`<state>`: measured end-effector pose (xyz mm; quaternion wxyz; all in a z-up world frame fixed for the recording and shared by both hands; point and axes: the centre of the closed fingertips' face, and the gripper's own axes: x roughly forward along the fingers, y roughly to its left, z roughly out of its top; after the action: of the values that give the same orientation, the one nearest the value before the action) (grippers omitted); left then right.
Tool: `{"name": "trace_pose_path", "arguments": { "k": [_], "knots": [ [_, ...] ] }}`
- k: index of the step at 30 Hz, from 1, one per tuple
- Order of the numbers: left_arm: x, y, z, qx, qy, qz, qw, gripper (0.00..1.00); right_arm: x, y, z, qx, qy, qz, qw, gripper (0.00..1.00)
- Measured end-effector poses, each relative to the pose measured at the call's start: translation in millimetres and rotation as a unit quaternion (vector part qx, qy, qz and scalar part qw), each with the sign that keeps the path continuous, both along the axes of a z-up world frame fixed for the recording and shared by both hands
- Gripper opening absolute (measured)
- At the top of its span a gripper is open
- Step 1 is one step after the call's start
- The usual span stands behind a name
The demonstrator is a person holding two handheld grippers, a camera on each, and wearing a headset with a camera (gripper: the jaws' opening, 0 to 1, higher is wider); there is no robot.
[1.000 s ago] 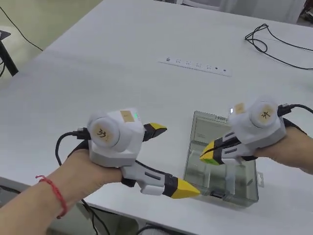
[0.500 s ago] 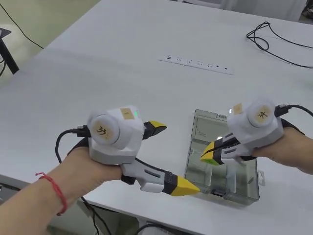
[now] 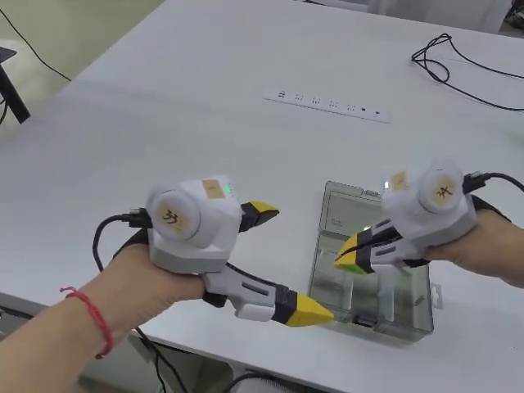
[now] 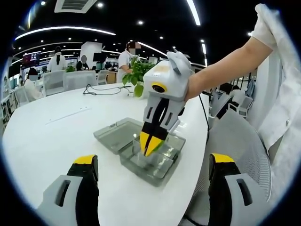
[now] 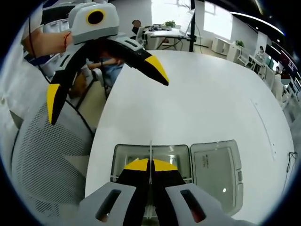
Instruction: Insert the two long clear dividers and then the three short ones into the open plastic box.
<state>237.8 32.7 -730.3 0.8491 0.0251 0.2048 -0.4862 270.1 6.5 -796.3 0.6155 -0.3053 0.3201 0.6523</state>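
The open clear plastic box (image 3: 399, 326) lies near the table's front edge, its lid (image 3: 342, 211) folded out flat behind it. My right gripper (image 3: 348, 255) hovers over the box, shut on a thin clear divider (image 5: 150, 149) that I see edge-on, pointing down into the box (image 5: 123, 153). A clear strip (image 3: 385, 301) seems to stand inside the box. My left gripper (image 3: 285, 262) hangs wide open just left of the box with nothing between its jaws. In the left gripper view the right gripper (image 4: 149, 143) dips its tips into the box (image 4: 151, 173).
A white power strip (image 3: 327, 107) lies across the table further back, and a black cable (image 3: 458, 72) is coiled at the far right. The table's near edge runs just below the box. A mesh chair (image 5: 44, 160) stands beside the table.
Almost nothing has changed. The right gripper stays shut on the divider over the box and the left gripper stays open beside it; only the view has shifted slightly.
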Motion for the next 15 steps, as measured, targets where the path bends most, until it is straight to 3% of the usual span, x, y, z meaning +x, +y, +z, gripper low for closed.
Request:
{"name": "trace_pose_path", "arguments": {
  "k": [15],
  "knots": [
    [-0.9,2.9,-3.2,0.009,0.0,-0.003,1.0,1.0,-0.8,0.8,-15.5,-0.036,-0.001,0.002,0.9993,0.02]
  ]
}}
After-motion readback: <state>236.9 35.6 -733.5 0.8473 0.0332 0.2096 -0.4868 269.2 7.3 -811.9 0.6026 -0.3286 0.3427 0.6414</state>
